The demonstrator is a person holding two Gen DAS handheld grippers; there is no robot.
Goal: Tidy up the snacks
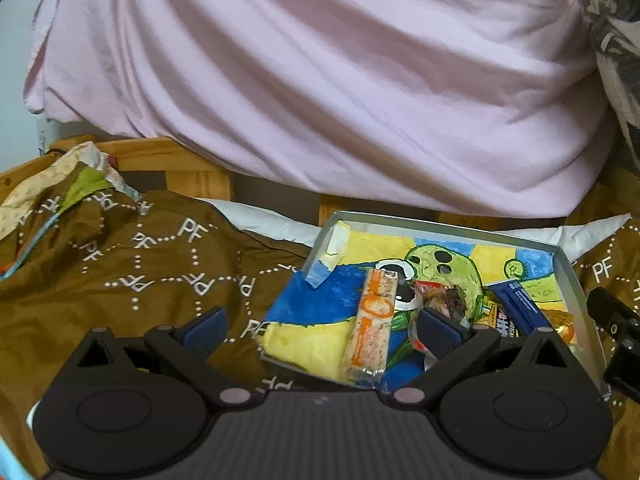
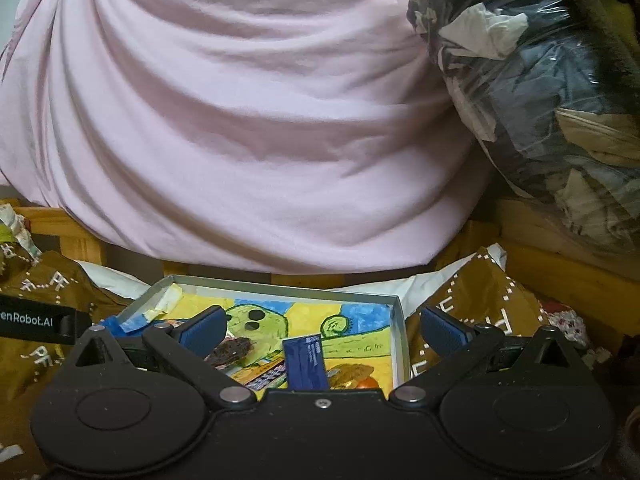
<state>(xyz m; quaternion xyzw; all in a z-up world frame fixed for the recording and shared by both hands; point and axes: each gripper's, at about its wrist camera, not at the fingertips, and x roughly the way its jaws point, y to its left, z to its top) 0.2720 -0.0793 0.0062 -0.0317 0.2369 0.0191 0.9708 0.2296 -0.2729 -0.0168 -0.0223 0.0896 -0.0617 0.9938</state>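
A shallow grey box (image 1: 576, 280) (image 2: 280, 289) lined with a yellow, blue and green drawing lies on a brown cloth. Inside it are an orange-and-white snack bar (image 1: 374, 326), a dark brown snack in clear wrap (image 1: 444, 300) (image 2: 234, 350), a dark blue packet (image 1: 520, 306) (image 2: 306, 362) and a gold-wrapped sweet (image 1: 562, 326) (image 2: 352, 374). My left gripper (image 1: 322, 330) is open over the box's left edge, nothing between its fingers. My right gripper (image 2: 322, 330) is open above the box's right part, also holding nothing.
A brown cloth printed with "PF" (image 1: 120, 264) (image 2: 476, 304) covers the surface around the box. A large pink fabric bundle (image 1: 320, 72) (image 2: 240, 112) fills the back above a wooden frame (image 1: 180, 160). A clear bag of clothes (image 2: 540, 92) sits at the right.
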